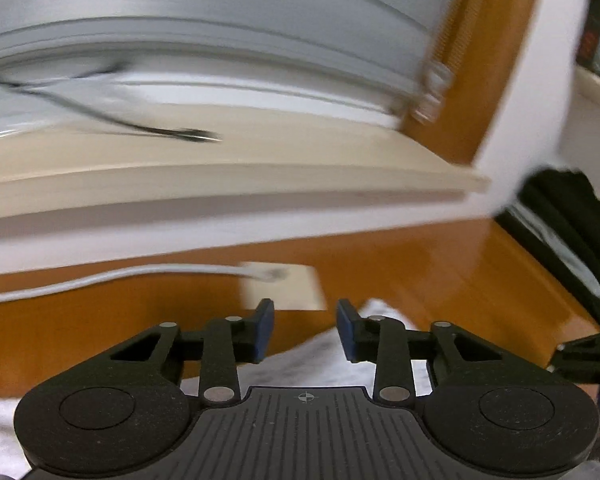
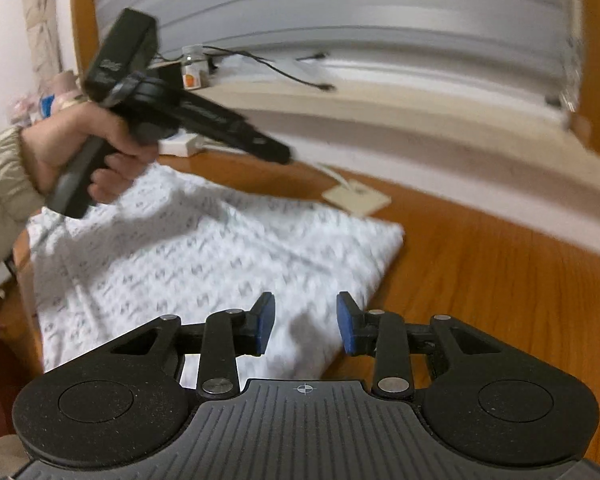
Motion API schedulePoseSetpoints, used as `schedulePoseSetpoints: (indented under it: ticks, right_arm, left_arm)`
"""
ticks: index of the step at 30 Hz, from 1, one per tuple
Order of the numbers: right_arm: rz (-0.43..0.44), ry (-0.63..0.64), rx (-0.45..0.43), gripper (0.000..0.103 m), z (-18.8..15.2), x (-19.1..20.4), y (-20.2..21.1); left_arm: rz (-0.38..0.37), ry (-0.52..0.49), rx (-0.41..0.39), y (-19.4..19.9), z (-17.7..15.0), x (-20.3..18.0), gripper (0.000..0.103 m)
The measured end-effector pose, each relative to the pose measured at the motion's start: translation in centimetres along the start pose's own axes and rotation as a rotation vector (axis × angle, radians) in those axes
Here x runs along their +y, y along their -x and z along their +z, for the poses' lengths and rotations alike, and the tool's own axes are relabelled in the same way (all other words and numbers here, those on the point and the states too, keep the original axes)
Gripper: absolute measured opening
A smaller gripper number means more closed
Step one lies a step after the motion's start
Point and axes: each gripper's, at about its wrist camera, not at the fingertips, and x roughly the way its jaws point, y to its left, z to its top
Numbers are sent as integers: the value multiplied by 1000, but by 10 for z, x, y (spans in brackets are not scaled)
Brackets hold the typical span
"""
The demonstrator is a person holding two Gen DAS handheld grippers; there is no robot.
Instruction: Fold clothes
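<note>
No legible text or labels

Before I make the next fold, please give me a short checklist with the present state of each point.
1. Left gripper empty: ok, jaws apart, nothing between them.
2. Right gripper empty: ok, jaws apart over the cloth, not pinching it.
3. White patterned garment lying flat on the wooden table: ok, it looks spread out and roughly rectangular.
4. Garment edges aligned: cannot tell, the picture is blurred by motion.
5. Small beige card clear of the garment: ok, it lies just beyond the far corner.
6. Left hand clear of the fold path: not ok, it hovers over the garment's far left part.
</note>
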Motion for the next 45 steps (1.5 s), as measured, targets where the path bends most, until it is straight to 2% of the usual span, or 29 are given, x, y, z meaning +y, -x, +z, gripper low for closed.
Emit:
schedulePoseSetpoints:
  ticks: [3, 6, 12, 19, 20, 21, 23, 25, 30, 37, 43, 45]
  right_arm:
    - [9, -33, 8, 36, -7, -1, -8]
    - [14, -53, 19, 36, -12, -4, -16]
    - [21, -83, 25, 36, -15, -4, -31]
    - [10, -54, -6, 36, -22, 1, -34]
    - [7, -48, -7, 36, -22, 2, -34]
    - [3, -41, -8, 36, -22, 4, -34]
    - [-7, -19, -9, 36, -23, 7, -34]
    - [-13, -2, -9, 35, -23, 9, -34]
    - [-6, 17, -13, 29, -24, 11, -36]
    - [2, 19, -19, 26, -25, 13, -36]
    - [4, 41, -32, 9, -26, 19, -35]
    - [9, 21, -51, 8, -26, 16, -30]
  left_arm:
    - [-61, -61, 31, -28, 0, -29, 30]
    - [-86, -107, 56, -47, -3, -47, 30]
    - [-70, -190, 137, -79, -5, -60, 34]
    - [-49, -286, 155, -91, -8, -65, 33]
    - [-39, -291, 145, -90, -7, -65, 22]
    - [-30, -295, 136, -89, -7, -65, 7]
    - [-11, -305, 116, -88, -6, -66, 4]
    - [6, -309, 91, -85, -5, -65, 3]
    - [0, -156, -72, -59, 21, -39, 0]
    - [10, -154, -62, -72, 24, -39, 0]
    - [69, -169, -136, -62, 27, -46, 0]
    - [70, -166, -166, -55, 30, -45, 0]
